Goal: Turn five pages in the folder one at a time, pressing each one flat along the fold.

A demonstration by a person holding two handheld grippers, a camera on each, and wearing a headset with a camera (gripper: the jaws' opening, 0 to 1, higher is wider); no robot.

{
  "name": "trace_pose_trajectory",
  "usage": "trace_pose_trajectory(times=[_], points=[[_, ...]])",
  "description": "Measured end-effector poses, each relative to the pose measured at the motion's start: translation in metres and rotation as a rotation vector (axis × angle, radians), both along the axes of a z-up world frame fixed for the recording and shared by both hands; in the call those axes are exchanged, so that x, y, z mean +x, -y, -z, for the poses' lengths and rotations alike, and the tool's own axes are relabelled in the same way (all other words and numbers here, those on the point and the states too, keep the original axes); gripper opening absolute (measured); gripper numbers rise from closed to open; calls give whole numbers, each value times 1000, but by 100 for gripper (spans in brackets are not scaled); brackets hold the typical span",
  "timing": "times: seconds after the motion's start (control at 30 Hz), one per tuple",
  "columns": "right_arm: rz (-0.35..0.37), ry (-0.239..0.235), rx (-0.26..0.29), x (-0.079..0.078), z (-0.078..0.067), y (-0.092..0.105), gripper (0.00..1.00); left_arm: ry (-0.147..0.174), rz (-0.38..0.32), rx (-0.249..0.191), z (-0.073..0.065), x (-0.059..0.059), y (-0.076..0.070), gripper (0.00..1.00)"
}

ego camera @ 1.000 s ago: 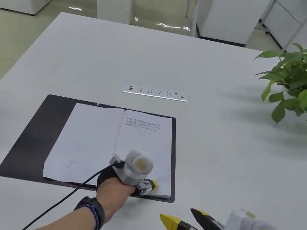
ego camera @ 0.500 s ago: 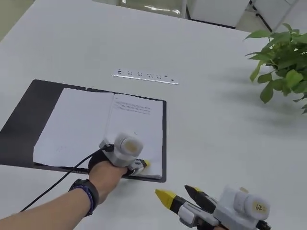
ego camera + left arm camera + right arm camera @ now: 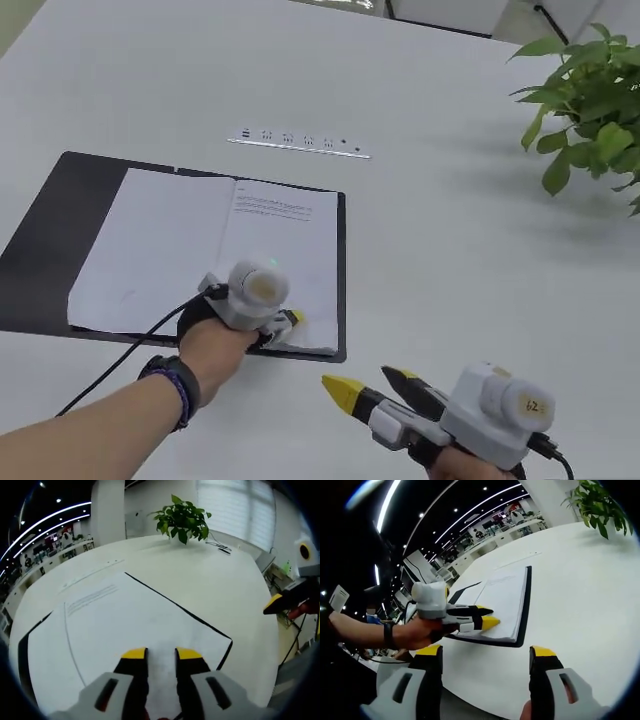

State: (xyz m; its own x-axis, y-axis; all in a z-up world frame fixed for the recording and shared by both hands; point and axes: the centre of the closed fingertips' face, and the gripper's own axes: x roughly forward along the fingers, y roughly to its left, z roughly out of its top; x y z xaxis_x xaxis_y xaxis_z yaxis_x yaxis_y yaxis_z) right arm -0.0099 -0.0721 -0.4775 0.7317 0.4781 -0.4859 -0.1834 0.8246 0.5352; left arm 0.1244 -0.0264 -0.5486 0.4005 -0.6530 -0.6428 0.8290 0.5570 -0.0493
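Observation:
A black folder (image 3: 40, 270) lies open on the white table, with a blank left page (image 3: 160, 245) and a printed right page (image 3: 290, 250). My left gripper (image 3: 288, 322) rests on the lower part of the right page, near the folder's bottom right corner. In the left gripper view its yellow-tipped jaws (image 3: 160, 655) stand about a finger's width apart, with flat paper (image 3: 125, 615) showing in the gap. My right gripper (image 3: 370, 382) hovers off the folder, below and to the right of that corner, jaws wide open and holding nothing (image 3: 485, 651). It looks toward the left gripper (image 3: 490, 617) and the folder (image 3: 520, 605).
A flush socket strip (image 3: 298, 143) sits in the table beyond the folder. A potted green plant (image 3: 590, 100) stands at the far right. A black cable (image 3: 130, 360) trails from the left gripper back along the arm. Bare table (image 3: 470, 260) lies right of the folder.
The head camera has tilted, so the folder sits higher in view. My right gripper has come up and forward, closer to the folder's corner. The left gripper stays on the right page.

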Motion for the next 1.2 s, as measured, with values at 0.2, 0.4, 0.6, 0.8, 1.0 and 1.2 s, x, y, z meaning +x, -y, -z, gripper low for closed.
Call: trace_pose_trajectory(times=[0.2,0.4,0.6,0.8,1.0,1.2], points=[[9,4,9,2,-1,2,69,-37,12,-33,-6,-4,3,19],[15,-1,14,4,0,3,68,-75,36,-63,-7,-22,17,42],[18,-4,13,3,2,3,68,-62,49,-67,-5,-30,29,56],[28,-9,18,0,2,6,68,7,85,-16,1,-32,29,58],[24,-17,14,-2,4,7,67,35,93,0,1,-29,27,55],[1,-24,4,1,2,2,67,47,79,-1,0,-26,25,44]])
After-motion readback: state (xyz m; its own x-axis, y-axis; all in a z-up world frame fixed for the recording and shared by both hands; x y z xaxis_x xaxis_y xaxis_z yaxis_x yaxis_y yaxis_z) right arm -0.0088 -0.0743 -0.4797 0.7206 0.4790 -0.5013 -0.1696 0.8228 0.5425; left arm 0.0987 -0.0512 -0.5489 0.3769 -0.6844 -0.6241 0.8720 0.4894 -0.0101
